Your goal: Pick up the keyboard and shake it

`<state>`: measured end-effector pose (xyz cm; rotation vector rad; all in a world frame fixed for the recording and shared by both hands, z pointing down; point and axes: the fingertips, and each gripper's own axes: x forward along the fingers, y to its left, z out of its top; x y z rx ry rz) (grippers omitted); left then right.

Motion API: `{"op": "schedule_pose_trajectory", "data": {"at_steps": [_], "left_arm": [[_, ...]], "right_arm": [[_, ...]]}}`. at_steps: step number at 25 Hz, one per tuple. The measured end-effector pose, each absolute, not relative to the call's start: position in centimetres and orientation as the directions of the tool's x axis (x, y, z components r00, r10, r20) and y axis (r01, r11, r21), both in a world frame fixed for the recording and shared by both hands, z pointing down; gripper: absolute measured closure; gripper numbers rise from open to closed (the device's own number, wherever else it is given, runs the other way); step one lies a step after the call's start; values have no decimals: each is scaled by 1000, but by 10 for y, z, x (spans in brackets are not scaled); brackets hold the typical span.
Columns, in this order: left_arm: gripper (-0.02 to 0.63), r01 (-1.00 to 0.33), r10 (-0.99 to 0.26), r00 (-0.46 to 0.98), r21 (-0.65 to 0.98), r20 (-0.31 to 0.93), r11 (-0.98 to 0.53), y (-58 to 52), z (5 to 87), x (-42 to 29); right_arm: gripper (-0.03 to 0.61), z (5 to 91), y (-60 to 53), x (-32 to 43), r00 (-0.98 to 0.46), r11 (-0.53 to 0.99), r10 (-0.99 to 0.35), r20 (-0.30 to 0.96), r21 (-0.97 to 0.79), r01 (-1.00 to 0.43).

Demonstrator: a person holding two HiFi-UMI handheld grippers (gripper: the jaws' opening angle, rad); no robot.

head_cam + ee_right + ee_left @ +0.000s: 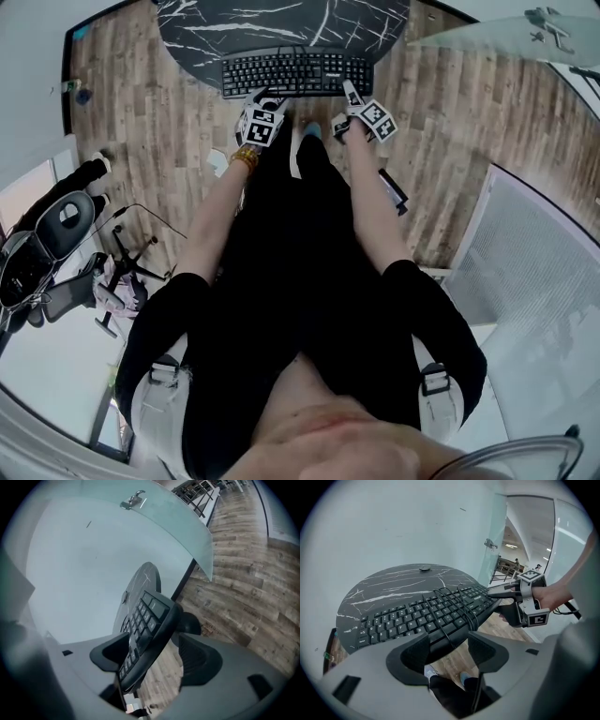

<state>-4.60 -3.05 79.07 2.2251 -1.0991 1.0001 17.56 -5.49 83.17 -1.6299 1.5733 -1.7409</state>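
In the head view, one black keyboard [297, 73] is seen at the near edge of one round, dark marbled worktop [281, 23]. Two grippers are counted. The left gripper [258, 95] is held at the keyboard's front edge and the right gripper [352, 94] at its right end. Both forearms are stretched forward and down over the wooden floor [150, 112]. One office chair [61, 225] is seen well apart on the left.

In the left gripper view, the left gripper [447, 641] is shown released. Its jaws are spread side by side, and the front edge of the keyboard [417, 616] runs across the gap at their tips. One cable [461, 611] is looped over the keys. One small round object [424, 567] lies at the far side of the worktop [384, 588]. The keyboard's right end overhangs the worktop, with one jaw of the right gripper [497, 603] set above it and the other below.

In the right gripper view, the right gripper [152, 641] is turned on its side and not clenched. The end of the keyboard [147, 620] stands slanted between its spread jaws. The key face lies against one jaw, while floor [243, 588] shows between the underside and the other.
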Motion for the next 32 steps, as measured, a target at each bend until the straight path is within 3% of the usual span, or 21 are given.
{"op": "schedule_pose_trajectory", "data": {"at_steps": [12, 22, 32], "left_arm": [[359, -820, -469, 423, 107, 775, -563, -22, 793, -42], [359, -830, -466, 428, 132, 775, -543, -16, 791, -48], [359, -837, -479, 435, 146, 762, -527, -7, 785, -60]], "right_arm": [[277, 834, -76, 110, -412, -358, -742, 529, -832, -424], [282, 839, -73, 112, -383, -406, -752, 536, -835, -372], [341, 835, -58, 124, -437, -344, -764, 475, -872, -348]]}}
